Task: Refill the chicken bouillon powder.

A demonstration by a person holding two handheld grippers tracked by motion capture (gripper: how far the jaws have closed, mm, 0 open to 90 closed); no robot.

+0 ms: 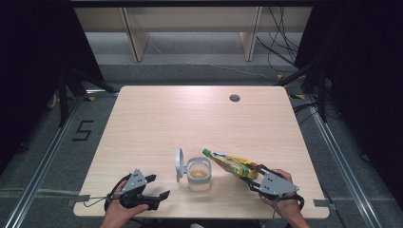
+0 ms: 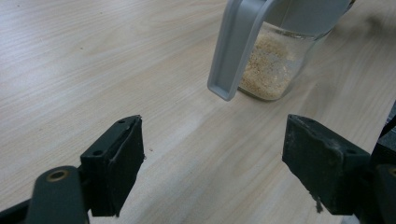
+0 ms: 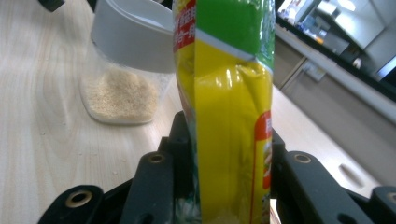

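Yellow and green, the packet is clamped in the right tool, its long axis slanting up-left so its mouth hangs just right of the open jar near the tabletop's front edge, while the left tool rests wide open and empty.

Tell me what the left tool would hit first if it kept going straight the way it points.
Probably the grey flip lid hanging open off the glass jar of pale granules. It lies ahead between the open jaws of the left tool, with bare table before it. Depth is hard to judge.
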